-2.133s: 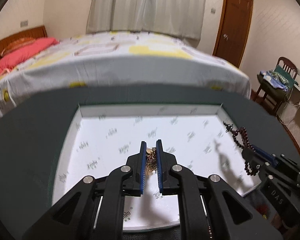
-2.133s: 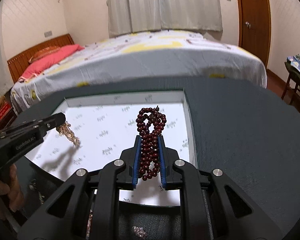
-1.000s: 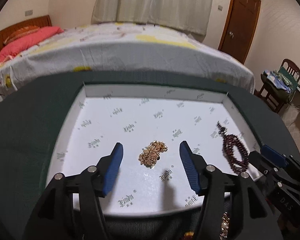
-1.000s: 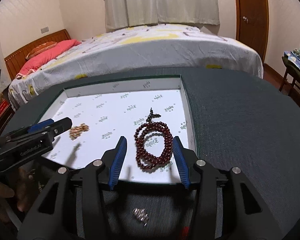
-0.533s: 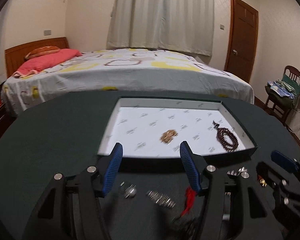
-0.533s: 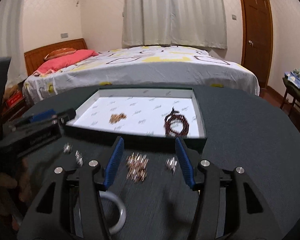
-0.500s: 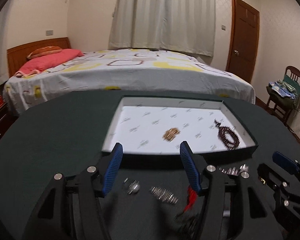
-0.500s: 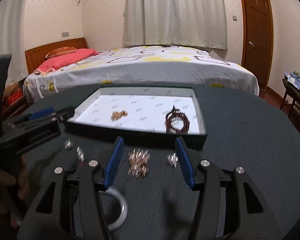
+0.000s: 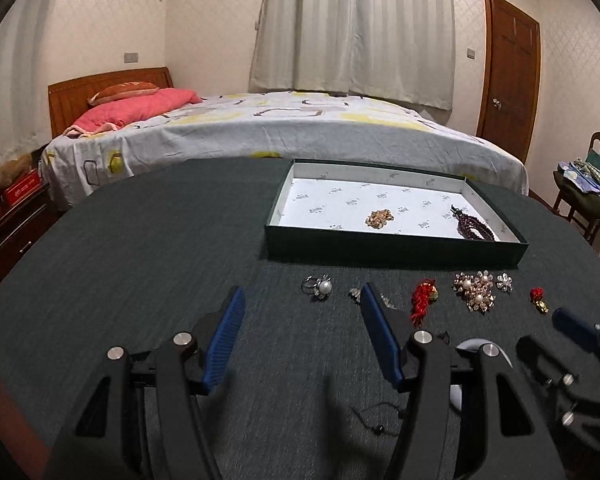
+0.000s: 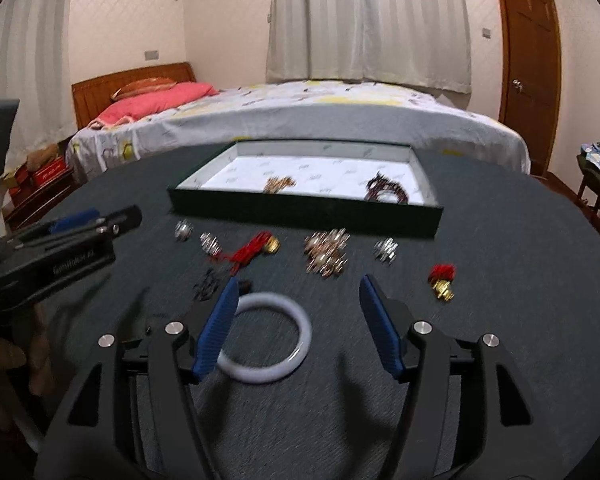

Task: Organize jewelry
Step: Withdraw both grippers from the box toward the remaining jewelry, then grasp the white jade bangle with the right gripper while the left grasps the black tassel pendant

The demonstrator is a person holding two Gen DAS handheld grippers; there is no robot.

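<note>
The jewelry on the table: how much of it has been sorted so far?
Two pieces lie in the box: a gold chain and a dark bead bracelet. Nothing is in hand; the left gripper and right gripper have open jaws. Left on the table: a pearl ring, red tassel, pearl brooch and white bangle.

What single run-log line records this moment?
left tool: open, empty | right tool: open, above white bangle | box: gold chain, bead bracelet
</note>
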